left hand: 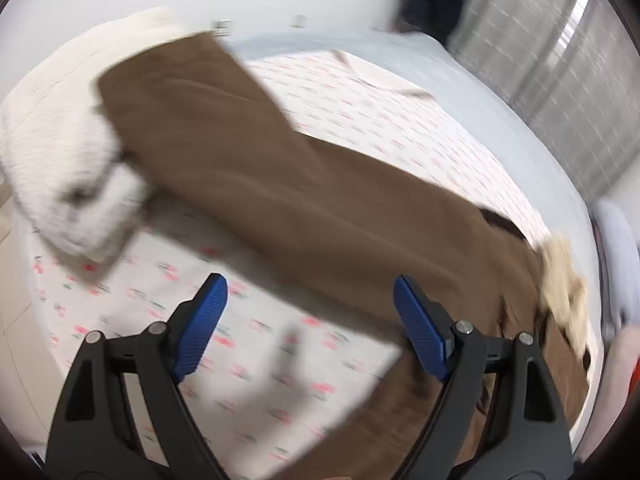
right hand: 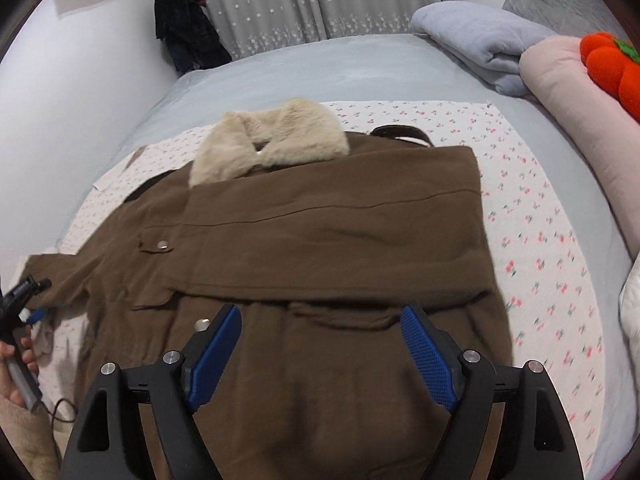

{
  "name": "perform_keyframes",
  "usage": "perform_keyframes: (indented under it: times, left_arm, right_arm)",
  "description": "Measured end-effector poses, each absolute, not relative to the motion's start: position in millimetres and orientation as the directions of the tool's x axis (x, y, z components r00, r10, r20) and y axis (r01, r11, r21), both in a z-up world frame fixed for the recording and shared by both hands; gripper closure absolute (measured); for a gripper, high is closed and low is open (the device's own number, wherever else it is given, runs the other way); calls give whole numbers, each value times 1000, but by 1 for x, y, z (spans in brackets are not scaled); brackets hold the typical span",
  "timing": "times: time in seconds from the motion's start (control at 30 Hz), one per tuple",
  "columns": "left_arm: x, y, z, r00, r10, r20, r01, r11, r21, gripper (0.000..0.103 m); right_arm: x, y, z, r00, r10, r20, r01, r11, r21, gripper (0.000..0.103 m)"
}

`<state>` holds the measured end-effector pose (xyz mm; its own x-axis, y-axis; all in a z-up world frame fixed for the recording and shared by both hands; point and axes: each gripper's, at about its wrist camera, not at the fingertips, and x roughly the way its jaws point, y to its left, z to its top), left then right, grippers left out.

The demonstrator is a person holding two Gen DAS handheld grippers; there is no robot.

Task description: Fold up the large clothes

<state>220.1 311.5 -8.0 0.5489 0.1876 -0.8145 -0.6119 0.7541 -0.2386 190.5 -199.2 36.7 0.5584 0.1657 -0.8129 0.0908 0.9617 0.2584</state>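
A brown coat (right hand: 320, 240) with a cream fur collar (right hand: 272, 140) lies spread on a floral sheet (right hand: 540, 240) on the bed. One sleeve is folded across its chest. My right gripper (right hand: 320, 316) is open and empty, just above the coat's lower body. My left gripper (left hand: 310, 292) is open and empty, over the sheet beside the coat's long brown sleeve (left hand: 224, 128); this view is blurred. The collar shows at the right in the left wrist view (left hand: 564, 276). The left gripper also shows at the far left of the right wrist view (right hand: 24, 300).
A cream knitted garment (left hand: 60, 140) lies past the sleeve's end. A folded grey blanket (right hand: 472, 40), a pink pillow (right hand: 568, 92) and an orange plush (right hand: 612, 68) sit at the bed's far right. Dark clothes (right hand: 188, 28) hang by the grey curtain (right hand: 340, 0).
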Motion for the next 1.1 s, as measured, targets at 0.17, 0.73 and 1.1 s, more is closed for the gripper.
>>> perform_keyframes:
  times: [0.17,0.73,1.1]
  left_arm:
    - [216,372,-31,617,179,-766,-641,680,-357,18]
    - [229,334,12,919,142,-368,-328,793,-514,98]
    - [273,162,83,934,-205,-294,93,931,-353,98]
  right_arm:
    - [185,-188,33,581,225,-782,110,931,349,18]
    - [198,-186,1,565,221,-795,117,932,343,18]
    - [197,-211,8,610,208,-764,136,923,359,18]
